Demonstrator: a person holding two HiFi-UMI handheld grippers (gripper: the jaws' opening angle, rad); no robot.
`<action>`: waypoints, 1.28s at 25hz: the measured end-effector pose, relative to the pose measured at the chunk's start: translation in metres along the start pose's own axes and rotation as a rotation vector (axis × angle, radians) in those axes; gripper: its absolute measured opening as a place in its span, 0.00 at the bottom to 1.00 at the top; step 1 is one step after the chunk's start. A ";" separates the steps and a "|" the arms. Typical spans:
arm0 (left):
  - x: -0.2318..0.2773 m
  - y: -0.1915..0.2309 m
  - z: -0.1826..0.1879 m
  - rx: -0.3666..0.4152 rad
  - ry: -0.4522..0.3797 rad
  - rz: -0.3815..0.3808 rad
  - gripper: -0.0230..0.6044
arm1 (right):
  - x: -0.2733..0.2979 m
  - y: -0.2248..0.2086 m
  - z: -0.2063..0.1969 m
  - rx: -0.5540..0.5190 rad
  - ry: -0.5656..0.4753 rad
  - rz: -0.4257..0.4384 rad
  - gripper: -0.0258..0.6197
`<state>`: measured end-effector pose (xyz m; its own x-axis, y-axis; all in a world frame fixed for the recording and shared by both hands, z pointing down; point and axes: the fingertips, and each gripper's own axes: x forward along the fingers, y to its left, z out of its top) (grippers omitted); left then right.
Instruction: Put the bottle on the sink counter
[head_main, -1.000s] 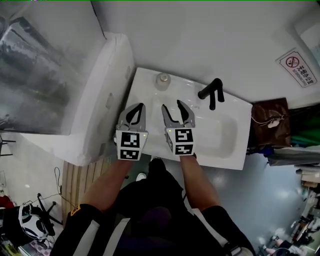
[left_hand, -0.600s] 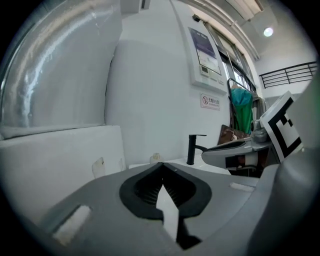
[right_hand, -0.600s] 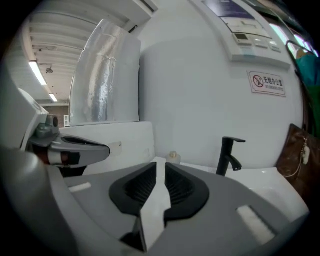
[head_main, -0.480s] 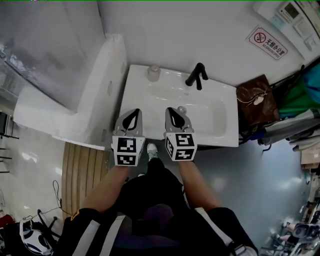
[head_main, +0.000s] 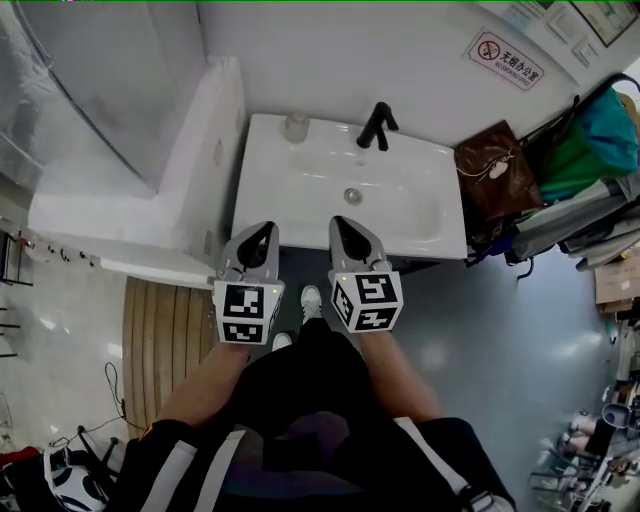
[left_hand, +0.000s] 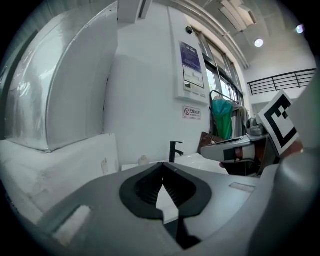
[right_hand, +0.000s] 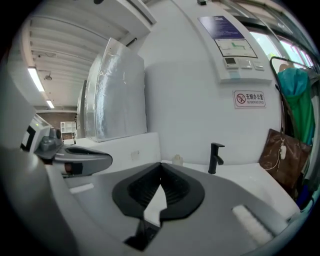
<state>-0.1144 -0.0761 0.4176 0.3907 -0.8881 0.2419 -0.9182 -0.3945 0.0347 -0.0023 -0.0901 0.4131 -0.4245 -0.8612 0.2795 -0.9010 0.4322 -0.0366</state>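
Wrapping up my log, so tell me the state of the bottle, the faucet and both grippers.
Small pale bottle: upright on white sink counter, back left corner, unheld.
Black faucet: no water seen running.
Left gripper: jaws shut, empty.
Right gripper: jaws shut, empty.

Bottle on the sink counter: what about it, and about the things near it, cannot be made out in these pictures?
Bottle: too small in every view; cap and label unreadable.
Sink front edge: head view, partly hidden by the left gripper and right gripper, both shut and empty.
Bag: left gripper view, partly hidden behind the right gripper.
Sign: text too small in all views.
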 end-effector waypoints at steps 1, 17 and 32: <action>-0.007 -0.003 0.001 -0.005 -0.007 -0.005 0.04 | -0.007 0.004 0.002 -0.001 -0.002 0.001 0.04; -0.088 -0.088 0.002 -0.037 -0.060 -0.009 0.04 | -0.112 0.014 -0.006 -0.034 0.010 0.071 0.04; -0.134 -0.199 -0.006 -0.004 -0.059 0.126 0.04 | -0.222 -0.024 -0.040 -0.010 0.011 0.208 0.04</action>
<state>0.0159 0.1230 0.3845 0.2754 -0.9429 0.1873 -0.9605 -0.2782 0.0118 0.1171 0.1012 0.3906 -0.6001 -0.7503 0.2772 -0.7932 0.6030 -0.0852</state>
